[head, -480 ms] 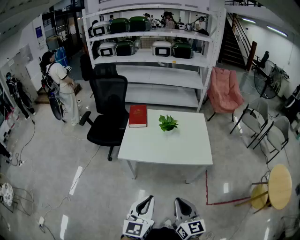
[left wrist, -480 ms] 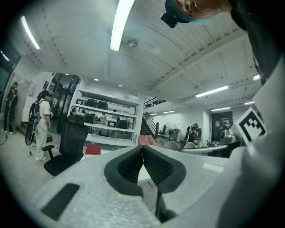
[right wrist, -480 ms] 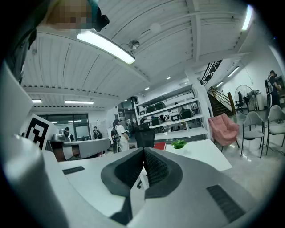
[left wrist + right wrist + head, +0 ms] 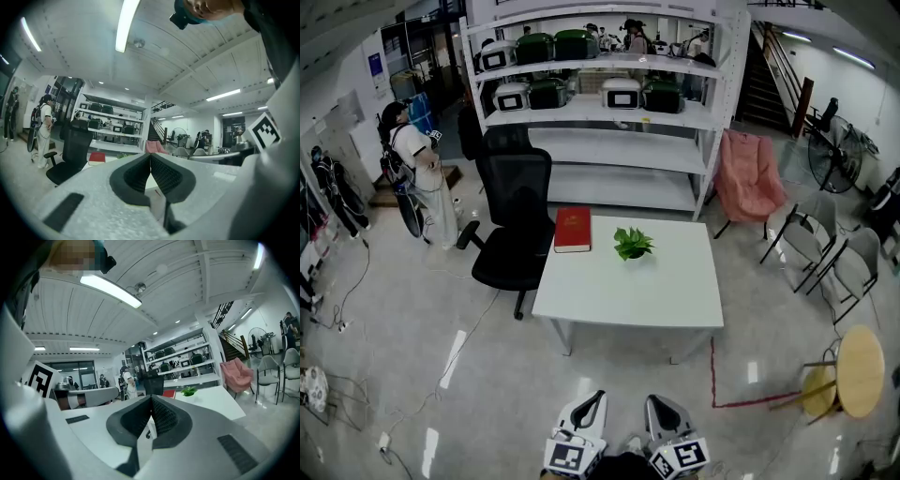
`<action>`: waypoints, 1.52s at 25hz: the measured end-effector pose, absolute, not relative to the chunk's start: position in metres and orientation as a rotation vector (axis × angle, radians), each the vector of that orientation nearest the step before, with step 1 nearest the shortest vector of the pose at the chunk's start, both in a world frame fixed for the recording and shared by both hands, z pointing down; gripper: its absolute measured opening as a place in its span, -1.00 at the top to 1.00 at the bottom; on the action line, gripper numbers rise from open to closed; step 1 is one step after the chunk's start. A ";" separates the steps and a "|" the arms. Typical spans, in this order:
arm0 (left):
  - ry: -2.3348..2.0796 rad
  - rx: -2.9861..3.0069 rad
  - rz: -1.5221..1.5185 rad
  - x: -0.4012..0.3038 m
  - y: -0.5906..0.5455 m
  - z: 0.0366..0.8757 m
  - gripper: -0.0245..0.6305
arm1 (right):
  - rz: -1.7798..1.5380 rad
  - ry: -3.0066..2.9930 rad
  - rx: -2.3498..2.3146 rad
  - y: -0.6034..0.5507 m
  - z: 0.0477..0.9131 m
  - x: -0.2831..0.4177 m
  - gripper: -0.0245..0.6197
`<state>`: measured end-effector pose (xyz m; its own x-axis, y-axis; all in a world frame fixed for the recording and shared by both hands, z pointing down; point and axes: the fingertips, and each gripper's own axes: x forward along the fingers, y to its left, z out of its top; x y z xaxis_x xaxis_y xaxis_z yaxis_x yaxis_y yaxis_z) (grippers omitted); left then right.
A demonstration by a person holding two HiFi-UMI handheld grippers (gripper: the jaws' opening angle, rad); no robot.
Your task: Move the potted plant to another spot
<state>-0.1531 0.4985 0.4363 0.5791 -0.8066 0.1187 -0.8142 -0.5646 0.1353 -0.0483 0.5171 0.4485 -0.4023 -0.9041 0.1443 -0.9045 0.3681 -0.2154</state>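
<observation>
Down low, the left gripper (image 4: 587,416) and right gripper (image 4: 662,413) have their jaws pressed together on nothing, well apart from the white table (image 4: 656,292). On its far side the potted plant (image 4: 632,243) stands near a red book (image 4: 573,229), its pot seemingly hidden by leaves.

You stand on a glossy pale floor (image 4: 412,319) facing a white worktop (image 4: 628,291). A black office chair (image 4: 514,225) sits at its left edge, and tall white shelving (image 4: 609,148) rises behind it. To your right are a pink armchair (image 4: 748,183), grey chairs (image 4: 825,258), a round wooden table (image 4: 860,372) and a staircase (image 4: 766,89). Red tape (image 4: 713,375) marks the floor by the worktop, and a strip light (image 4: 126,23) glows overhead.
</observation>
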 end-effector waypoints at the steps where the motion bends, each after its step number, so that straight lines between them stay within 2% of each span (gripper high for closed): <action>1: -1.366 2.634 0.065 -0.151 0.499 0.436 0.87 | 0.406 -2.612 1.726 0.517 0.446 -0.047 0.89; 25: -1.529 2.557 -0.020 -0.087 0.503 0.441 0.87 | 0.426 -2.657 1.640 0.520 0.459 0.037 0.89; 38: -1.497 2.559 -0.015 -0.075 0.432 0.450 0.87 | 0.450 -2.609 1.651 0.454 0.476 0.041 0.89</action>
